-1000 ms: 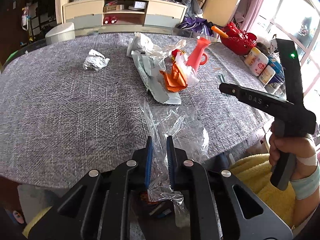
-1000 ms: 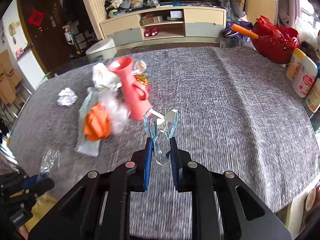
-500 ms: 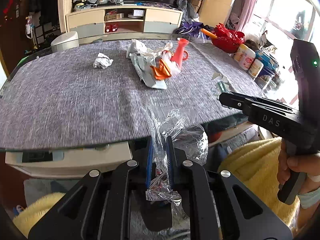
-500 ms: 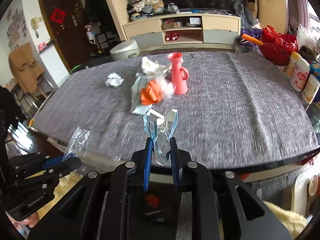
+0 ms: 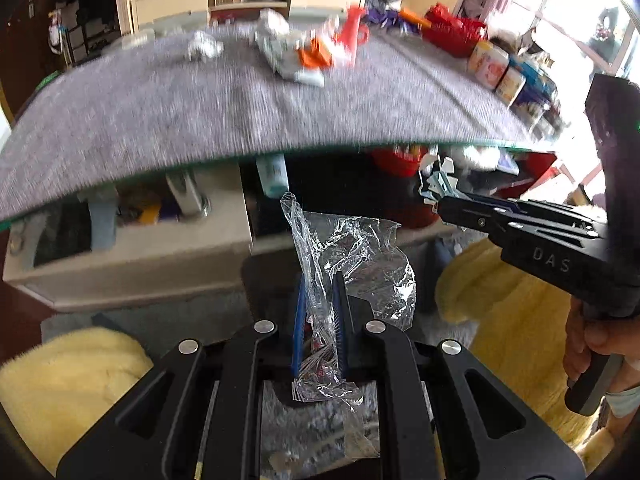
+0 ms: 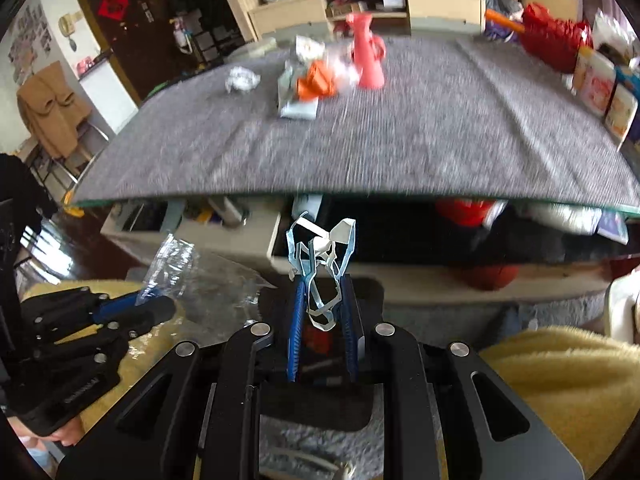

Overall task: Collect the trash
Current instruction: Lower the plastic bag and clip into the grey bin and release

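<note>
My left gripper (image 5: 320, 280) is shut on a crumpled clear plastic wrapper (image 5: 356, 256), held below and in front of the table edge over a dark bin (image 5: 272, 276). It also shows in the right wrist view (image 6: 152, 300) with the wrapper (image 6: 172, 260). My right gripper (image 6: 322, 284) is shut on a scrap of blue and white paper strips (image 6: 320, 252); it shows in the left wrist view (image 5: 438, 196) to the right, at about the same height. More trash lies on the table: a pile of wrappers with an orange piece (image 5: 308, 56) and a crumpled white ball (image 5: 204, 46).
A pink vase (image 6: 366, 56) stands by the trash pile on the grey tablecloth (image 6: 400, 140). Bottles (image 5: 496, 68) and a red basket (image 5: 452, 30) are at the table's right end. A shelf with clutter (image 5: 132, 224) sits under the table. Yellow fluffy fabric (image 5: 520, 308) lies below.
Both grippers have dropped from table height to below the table edge and pulled back, each still holding its piece of trash.
</note>
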Action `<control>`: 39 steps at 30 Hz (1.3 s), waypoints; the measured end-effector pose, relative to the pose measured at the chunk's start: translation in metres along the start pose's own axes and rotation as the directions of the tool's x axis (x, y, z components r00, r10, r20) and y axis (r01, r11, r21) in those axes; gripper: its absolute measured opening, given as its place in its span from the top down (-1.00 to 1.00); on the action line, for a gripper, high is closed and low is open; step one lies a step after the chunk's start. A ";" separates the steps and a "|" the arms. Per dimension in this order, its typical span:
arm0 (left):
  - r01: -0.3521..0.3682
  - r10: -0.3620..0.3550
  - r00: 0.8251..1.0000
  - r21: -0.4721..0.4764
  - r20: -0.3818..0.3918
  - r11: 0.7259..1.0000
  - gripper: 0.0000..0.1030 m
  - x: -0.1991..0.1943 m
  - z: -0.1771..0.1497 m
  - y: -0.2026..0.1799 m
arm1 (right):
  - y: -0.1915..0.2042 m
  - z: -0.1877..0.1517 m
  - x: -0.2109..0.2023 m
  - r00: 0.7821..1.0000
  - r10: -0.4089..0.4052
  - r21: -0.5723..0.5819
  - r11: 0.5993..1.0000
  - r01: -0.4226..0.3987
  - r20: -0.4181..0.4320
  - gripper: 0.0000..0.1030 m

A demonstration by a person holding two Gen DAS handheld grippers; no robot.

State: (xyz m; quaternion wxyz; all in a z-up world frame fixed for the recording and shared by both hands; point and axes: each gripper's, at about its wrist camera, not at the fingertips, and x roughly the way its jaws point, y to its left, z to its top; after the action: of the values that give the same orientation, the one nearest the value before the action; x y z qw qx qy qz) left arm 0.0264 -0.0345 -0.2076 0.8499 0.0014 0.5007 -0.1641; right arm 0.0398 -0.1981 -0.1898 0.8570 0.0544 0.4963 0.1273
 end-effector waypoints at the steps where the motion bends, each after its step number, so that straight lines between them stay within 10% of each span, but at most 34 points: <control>1: 0.001 -0.001 1.000 -0.003 -0.015 1.000 0.77 0.005 -0.003 0.001 | -0.001 -0.003 0.004 1.000 0.000 0.002 1.000 0.000 -0.014 0.63; 29: 0.000 -0.015 0.980 -0.075 -0.198 0.997 0.61 0.086 -0.026 0.018 | -0.015 -0.036 0.090 0.966 0.039 0.082 0.996 -0.018 -0.256 0.46; 39: -0.033 0.022 0.983 -0.059 -0.184 0.998 -0.21 0.080 -0.020 0.020 | -0.024 -0.023 0.081 0.977 0.003 0.102 0.995 0.019 -0.214 -0.25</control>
State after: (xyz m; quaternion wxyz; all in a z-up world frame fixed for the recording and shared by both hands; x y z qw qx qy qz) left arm 0.0502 -0.0342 -0.2890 0.8021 -0.0028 0.5815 -0.1359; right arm 0.0619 -0.1999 -0.2746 0.7952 0.0826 0.5918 0.1030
